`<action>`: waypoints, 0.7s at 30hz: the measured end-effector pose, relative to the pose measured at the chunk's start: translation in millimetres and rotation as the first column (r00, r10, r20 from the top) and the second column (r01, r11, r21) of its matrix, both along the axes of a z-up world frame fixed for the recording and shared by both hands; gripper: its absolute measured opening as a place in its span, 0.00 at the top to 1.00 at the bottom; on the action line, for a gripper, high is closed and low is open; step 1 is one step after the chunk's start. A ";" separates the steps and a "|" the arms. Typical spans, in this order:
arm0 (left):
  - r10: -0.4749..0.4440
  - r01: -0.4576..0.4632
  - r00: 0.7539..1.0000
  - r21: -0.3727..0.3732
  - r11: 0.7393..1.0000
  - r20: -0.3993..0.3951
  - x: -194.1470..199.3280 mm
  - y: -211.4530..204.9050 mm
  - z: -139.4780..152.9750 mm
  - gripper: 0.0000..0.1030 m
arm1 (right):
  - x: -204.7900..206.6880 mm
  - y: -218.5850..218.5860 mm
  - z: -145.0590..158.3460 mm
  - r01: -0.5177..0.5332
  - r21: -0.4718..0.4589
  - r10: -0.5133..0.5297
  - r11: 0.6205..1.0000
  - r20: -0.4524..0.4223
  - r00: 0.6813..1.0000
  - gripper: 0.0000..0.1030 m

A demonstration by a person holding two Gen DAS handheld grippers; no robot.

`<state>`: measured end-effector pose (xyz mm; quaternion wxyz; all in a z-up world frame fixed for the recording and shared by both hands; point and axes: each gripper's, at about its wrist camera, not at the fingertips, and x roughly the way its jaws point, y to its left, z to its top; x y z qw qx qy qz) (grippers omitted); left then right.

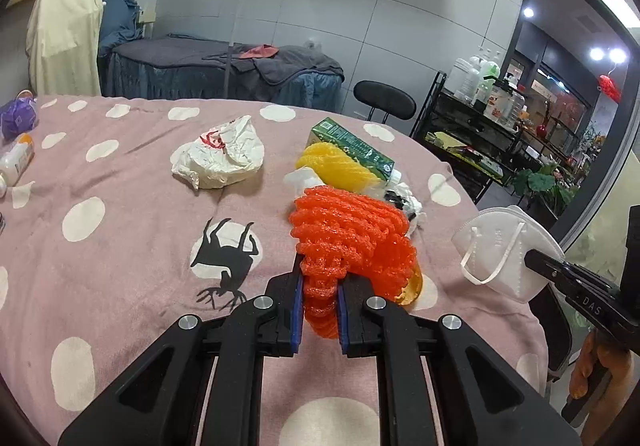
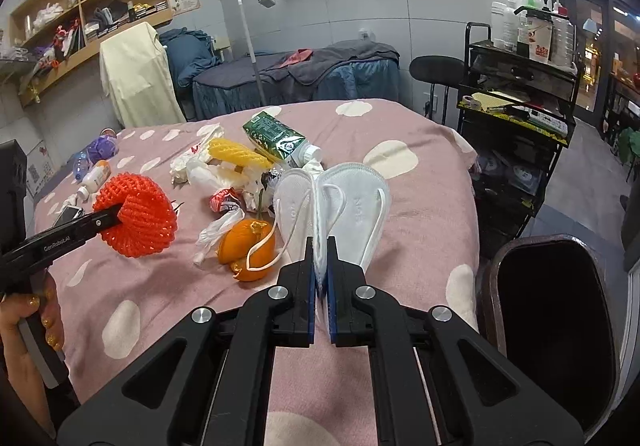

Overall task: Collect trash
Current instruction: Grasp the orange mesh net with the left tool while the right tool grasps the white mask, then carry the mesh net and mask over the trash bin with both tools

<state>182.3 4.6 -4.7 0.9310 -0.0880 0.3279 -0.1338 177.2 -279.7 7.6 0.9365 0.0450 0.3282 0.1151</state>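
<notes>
Trash bin point(image 2: 552, 330) position decides the coming move: the dark, open-topped bin stands at the bed's near right corner, just beside the right hand-held gripper point(image 2: 320, 266) and lower than it, while the left hand-held gripper point(image 1: 320, 286) is on the far side of the pile, well apart from the bin. By that reading the right hand is the nearer one and could swing right and down to drop first; the left would have to cross over the bedspread point(image 1: 120, 286).

The right hand-held gripper is clenched on a white folded face mask point(image 2: 344, 205), pinched at its lower edge so the mask stands up and away from the fingers, its ear loops dangling, one draped over an orange peel point(image 2: 248, 250) below. The left hand-held gripper is clenched on an orange foam fruit net point(image 1: 352, 242), a soft, springy mesh sleeve squashed between the blue pads and bulging out ahead of them.

Left on the pink spotted bedspread are a crumpled white paper wrapper point(image 1: 220, 157), a yellow foam net point(image 1: 336, 165), a green drink carton point(image 1: 352, 145) and thin plastic bags point(image 2: 218, 230).
</notes>
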 end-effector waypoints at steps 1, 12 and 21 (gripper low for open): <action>-0.001 0.001 1.000 -0.004 1.000 0.010 -3.4 -3.1 2.2 0.87 | -4.8 -2.4 1.2 0.007 -0.001 -0.007 1.000 0.009 1.000 0.95; -0.065 0.068 0.996 -0.046 0.997 0.061 -25.0 -44.0 11.5 0.87 | -47.2 -45.7 11.3 0.101 0.037 -0.104 0.994 0.079 0.991 0.95; -0.155 0.160 0.985 -0.066 0.985 0.079 -32.5 -85.2 17.4 0.87 | -70.0 -92.7 11.0 0.233 0.032 -0.235 0.972 0.097 0.967 0.95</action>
